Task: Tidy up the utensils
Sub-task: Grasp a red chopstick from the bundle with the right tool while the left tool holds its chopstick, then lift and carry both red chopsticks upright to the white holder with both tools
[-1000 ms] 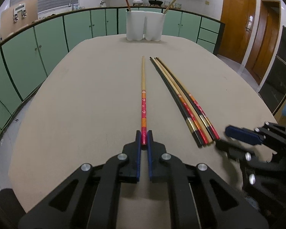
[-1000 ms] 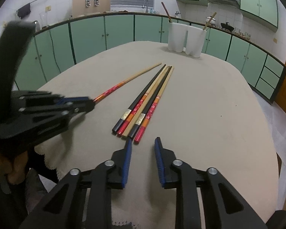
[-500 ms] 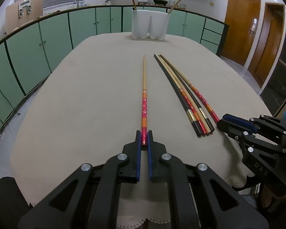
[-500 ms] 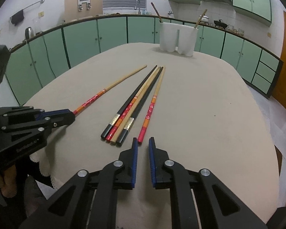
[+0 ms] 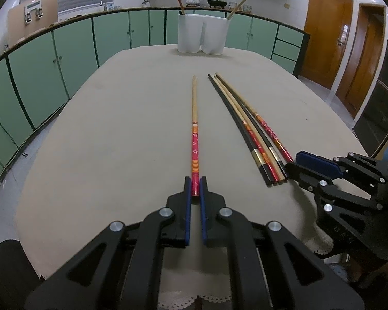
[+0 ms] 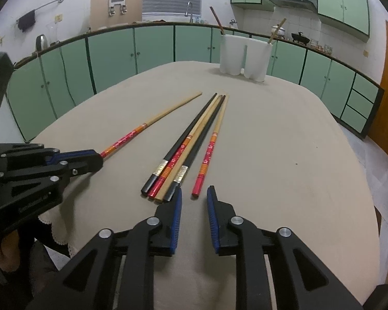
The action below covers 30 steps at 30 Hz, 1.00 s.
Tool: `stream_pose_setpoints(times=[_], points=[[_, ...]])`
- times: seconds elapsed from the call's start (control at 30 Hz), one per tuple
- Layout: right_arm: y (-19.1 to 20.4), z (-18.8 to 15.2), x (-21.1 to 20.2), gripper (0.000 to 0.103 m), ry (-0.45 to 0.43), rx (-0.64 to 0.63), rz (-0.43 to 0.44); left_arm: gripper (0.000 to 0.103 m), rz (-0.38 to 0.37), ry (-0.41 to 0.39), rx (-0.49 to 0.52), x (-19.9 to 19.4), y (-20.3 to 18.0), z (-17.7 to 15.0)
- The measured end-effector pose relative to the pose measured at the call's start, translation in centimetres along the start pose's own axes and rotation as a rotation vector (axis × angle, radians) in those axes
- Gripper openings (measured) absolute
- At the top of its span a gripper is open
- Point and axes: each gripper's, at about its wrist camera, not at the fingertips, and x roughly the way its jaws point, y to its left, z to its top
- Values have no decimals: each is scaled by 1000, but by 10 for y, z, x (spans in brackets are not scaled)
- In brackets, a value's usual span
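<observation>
My left gripper is shut on the red end of a long red-and-wood chopstick, which lies along the beige table pointing away; the same gripper and chopstick show at the left of the right wrist view. Several more chopsticks lie bundled side by side, with one red-ended chopstick slightly apart on the right. My right gripper hovers just short of that chopstick's near end, its jaws opening with nothing between them. A white two-part utensil holder stands at the far end.
The holder has a chopstick sticking out of each compartment. Green cabinets ring the room beyond the table, and wooden doors stand at the right. A lace cloth edge hangs over the near table rim.
The right gripper's jaws narrowed and then widened again, close behind the red-ended chopstick's near end. The left gripper kept its grip on its chopstick without moving.
</observation>
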Motion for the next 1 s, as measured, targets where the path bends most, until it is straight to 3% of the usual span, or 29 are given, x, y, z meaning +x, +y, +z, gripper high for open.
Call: stream_pose_setpoints(times=[0.13, 0.2, 0.23, 0.37, 0.6, 0.77, 1.0], points=[[-3, 3, 5, 20, -3, 18, -4, 5, 3, -1, 1, 3, 0, 1], [-6, 3, 7, 16, -1, 34, -8, 5, 6, -6, 4, 5, -1, 0], [-6, 3, 6, 7, 0, 38, -13, 5, 4, -10, 3, 5, -1, 0], [-20, 5, 1, 6, 13, 98, -19, 5, -6, -20, -15, 0, 2, 1], [-47, 27, -57, 6, -24, 176, -1, 5, -25, -28, -52, -40, 5, 21], [-60, 65, -111, 6, -93, 144, 4, 5, -27, -51, -41, -70, 4, 38], [-76, 123, -144, 6, -127, 114, 36, 5, -38, -116, -21, -107, 9, 76]])
